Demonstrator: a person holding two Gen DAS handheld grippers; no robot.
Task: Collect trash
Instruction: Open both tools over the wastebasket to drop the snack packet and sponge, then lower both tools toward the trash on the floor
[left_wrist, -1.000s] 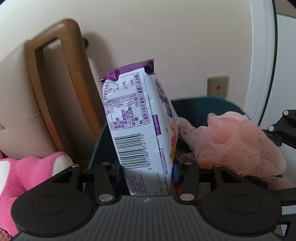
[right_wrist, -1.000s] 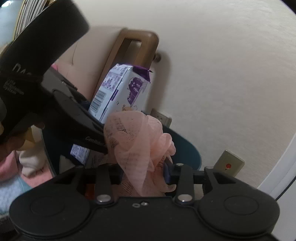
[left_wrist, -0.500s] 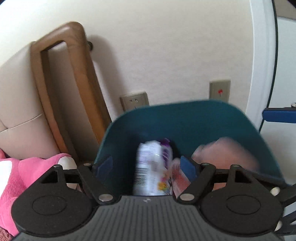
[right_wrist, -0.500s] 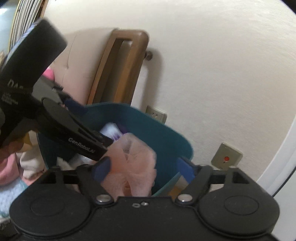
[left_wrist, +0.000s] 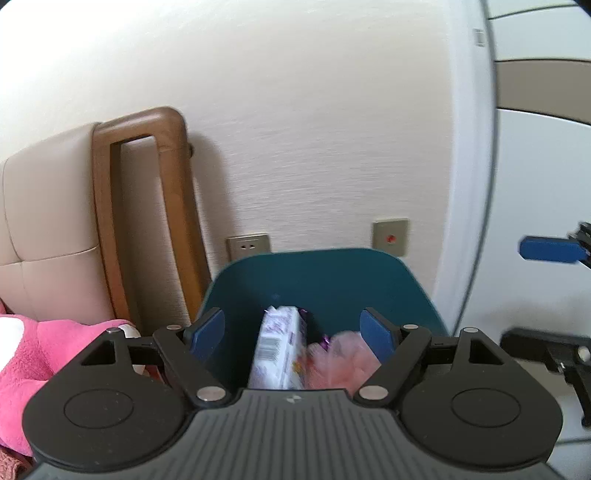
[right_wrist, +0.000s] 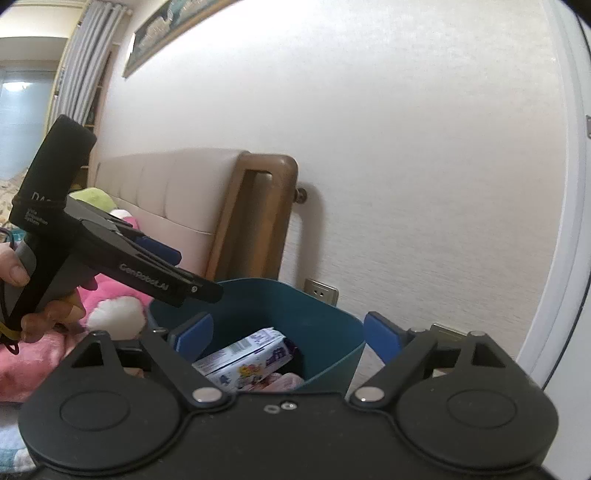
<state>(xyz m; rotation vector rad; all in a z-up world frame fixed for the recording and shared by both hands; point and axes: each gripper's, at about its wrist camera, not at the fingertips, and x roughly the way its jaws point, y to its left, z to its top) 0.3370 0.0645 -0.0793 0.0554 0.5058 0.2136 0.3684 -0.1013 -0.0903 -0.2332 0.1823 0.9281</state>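
1. The left gripper (left_wrist: 293, 330) has its blue-padded fingers (left_wrist: 207, 328) spread wide with nothing between them; its jaws have just been opening.
2. The right gripper (right_wrist: 286, 338) likewise stands wide and empty, its jaws having just opened further.
3. Below both, the white-and-purple snack packet (left_wrist: 279, 354) and the pink mesh bath sponge (left_wrist: 332, 360) lie inside the dark teal plastic bin (left_wrist: 332, 273).
4. The bin stands against a cream textured wall (left_wrist: 314, 129) with a socket (left_wrist: 248, 245), beside a padded beige headboard with a wooden frame (left_wrist: 144, 206).
5. A pink plush toy (left_wrist: 40, 354) lies at the left.

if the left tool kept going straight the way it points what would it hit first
Probably the snack pack standing in the bin, which sits dead ahead between the open left tool's fingers; depth is unclear.
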